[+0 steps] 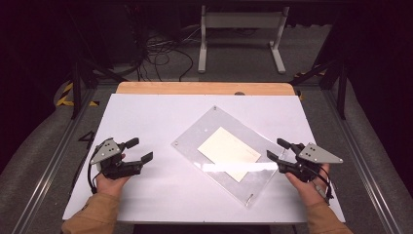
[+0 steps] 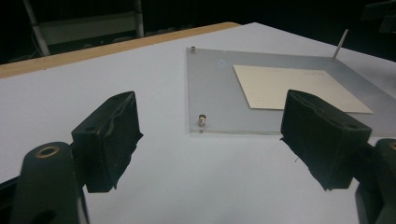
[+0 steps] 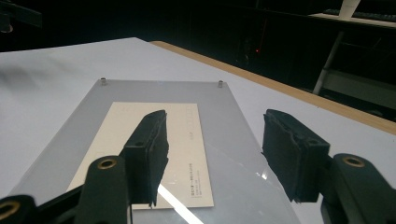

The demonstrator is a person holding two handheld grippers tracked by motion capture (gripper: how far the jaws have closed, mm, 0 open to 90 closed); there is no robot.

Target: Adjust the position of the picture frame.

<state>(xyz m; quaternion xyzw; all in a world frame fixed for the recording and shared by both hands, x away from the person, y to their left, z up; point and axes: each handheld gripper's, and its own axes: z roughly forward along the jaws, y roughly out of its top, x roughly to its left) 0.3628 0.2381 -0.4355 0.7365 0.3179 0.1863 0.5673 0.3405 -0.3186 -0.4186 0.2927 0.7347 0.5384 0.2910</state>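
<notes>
Two hand-held grippers flank a clear acrylic frame [image 1: 229, 156] lying flat on a white table [image 1: 146, 117]. From the high view the frame sits right of centre, turned diagonally — its long axis runs from the upper left toward the lower right, with a cream card [image 1: 229, 151] inside it on the same slant. The left gripper [image 1: 137, 150] rests well apart from the frame, jaws spread with nothing between them. The right gripper [image 1: 278, 149] sits just beside the frame's right edge, jaws likewise apart and empty.

In the left gripper view, the frame [image 2: 215, 93] lies ahead beyond the open jaws; small metal posts [image 2: 202, 121] mark its corners, and its far side is cut off at the picture's right edge.

In the right gripper view, the frame [image 3: 229, 121] stretches away lengthwise under the open jaws. One jaw hides part of the card [image 3: 187, 154] — the print on it is too small to read.
</notes>
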